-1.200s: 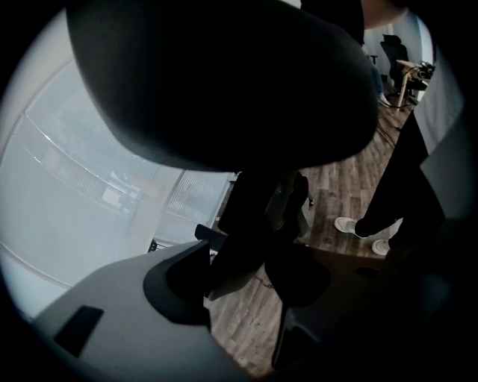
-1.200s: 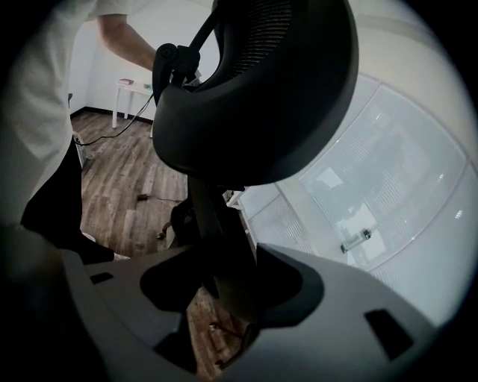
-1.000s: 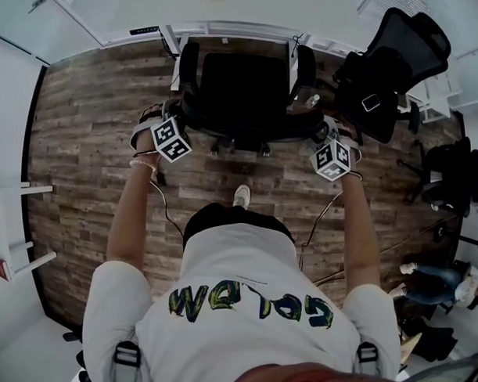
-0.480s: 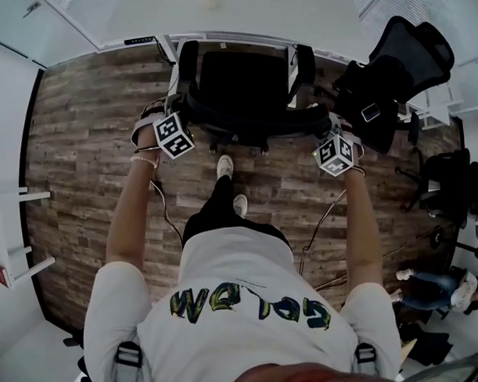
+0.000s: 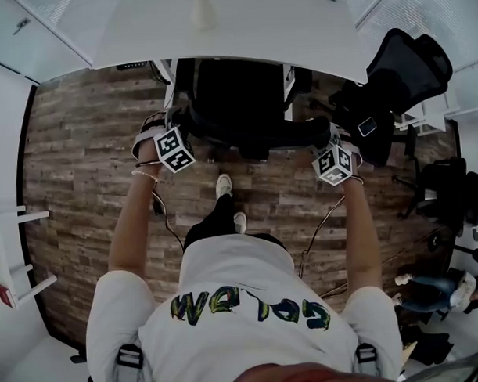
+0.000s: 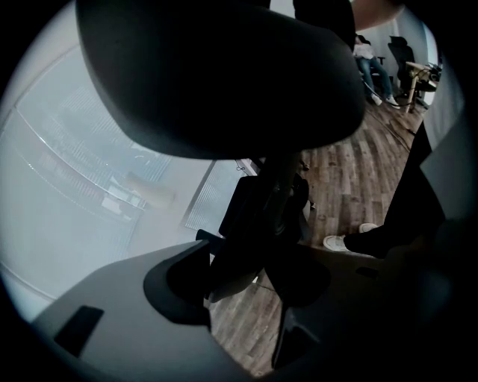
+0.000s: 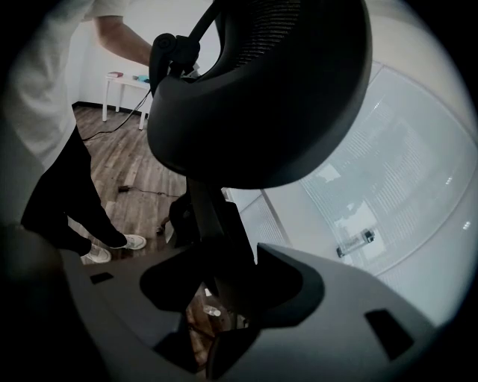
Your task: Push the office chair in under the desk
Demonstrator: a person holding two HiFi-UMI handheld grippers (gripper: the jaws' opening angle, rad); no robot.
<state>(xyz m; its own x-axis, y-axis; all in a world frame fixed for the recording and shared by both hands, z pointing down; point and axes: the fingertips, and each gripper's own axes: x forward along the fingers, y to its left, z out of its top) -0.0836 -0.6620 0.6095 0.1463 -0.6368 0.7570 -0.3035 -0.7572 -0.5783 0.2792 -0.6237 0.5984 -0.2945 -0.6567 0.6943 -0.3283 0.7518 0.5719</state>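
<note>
Office chair (image 5: 243,88) sits at upper centre, its seat partly under the white desk (image 5: 257,29). Left gripper (image 6: 246,276) and right gripper (image 7: 224,298) each clamp its dark frame at a wide span, at the backrest's two ends. Colourful lettering (image 5: 251,303) on the person's shirt (image 5: 234,261) is unreadable.

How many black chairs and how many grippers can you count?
Black office chairs: 3 (chair at the desk, upper-right chair, far-right chair)
Grippers: 2 (left gripper, right gripper)
Total: 5
</note>
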